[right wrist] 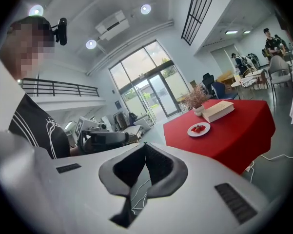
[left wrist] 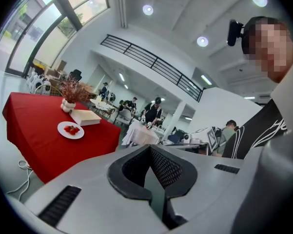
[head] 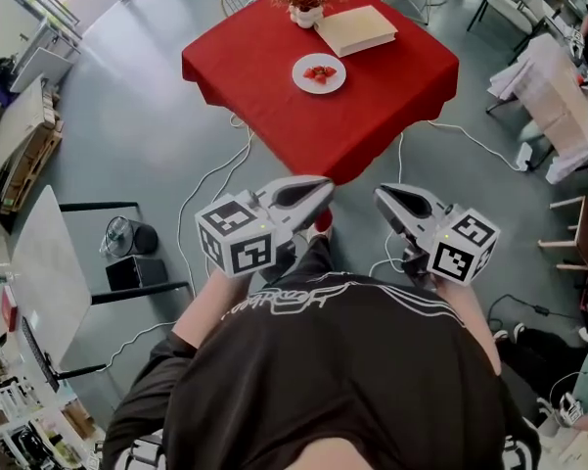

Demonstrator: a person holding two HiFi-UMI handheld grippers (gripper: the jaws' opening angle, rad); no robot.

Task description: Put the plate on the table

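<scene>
Closest to the head camera, a black T-shirt [head: 342,380] with white line print fills the lower frame. Just beyond it, two grey grippers are held side by side at chest level, each pointing away from the person toward the far side of the room. The left gripper [head: 323,186] is seen with its marker cube [head: 237,238] at the near end. The right gripper [head: 382,194] is held a little to the right of it, with its own marker cube [head: 463,246].

In the left gripper view, the left gripper [left wrist: 149,147] is shown with its ridged pads pressed together at the tips and nothing between them. In the right gripper view, the right gripper [right wrist: 146,145] is likewise closed and empty.

Farther off, well apart from both grippers, a table [head: 391,96] covered in red cloth is seen. The plate [head: 319,73], white and round, is already resting near the middle of that cloth, with strawberries [head: 320,71] on it. Just beyond the plate, a closed cream book [head: 356,29] is laid flat, and a small white vase [head: 306,13] of reddish dried stems is stood at the book's left. The plate is also visible in the left gripper view [left wrist: 70,129] and the right gripper view [right wrist: 198,128].

White cables [head: 210,179] are trailed across the grey floor [head: 147,116] on the near side of the table.
</scene>
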